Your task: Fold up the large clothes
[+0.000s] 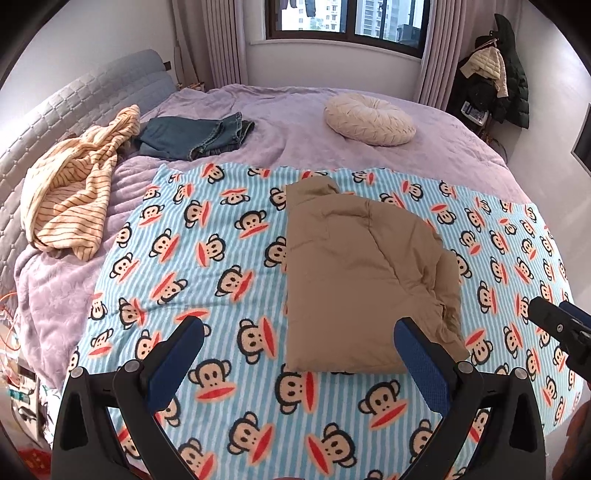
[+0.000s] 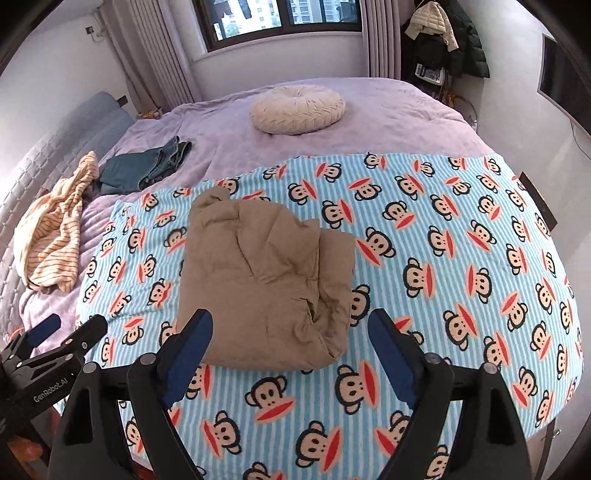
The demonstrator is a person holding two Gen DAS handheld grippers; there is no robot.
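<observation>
Jacket [image 1: 365, 273], tan and padded, lies folded into a thick bundle on the monkey-print blanket [image 1: 207, 280] that covers the near part of your bed; in the right wrist view the same jacket [image 2: 266, 280] sits just ahead of your tool.

Going left to right in the left wrist view: a grey padded headboard [image 1: 74, 96] runs along the left edge, a crumpled yellow striped garment [image 1: 74, 195] lies on the purple bedspread [image 1: 288, 122] beside it, and folded jeans [image 1: 195, 136] rest just to its right. Further right, a round cream cushion [image 1: 369, 118] sits on the bedspread, well apart from the jacket. Coats hang on a rack [image 1: 495, 70] in the far right corner, beside the curtains below the window [image 1: 347, 18].

Your left gripper [image 1: 299, 347] hovers above the blanket with its tongs spread wide, holding nothing; its right finger overlaps the jacket's near corner in the picture, though you cannot tell if it touches. Your right gripper [image 2: 290, 343] is likewise wide apart and empty, framing the jacket's near edge.
</observation>
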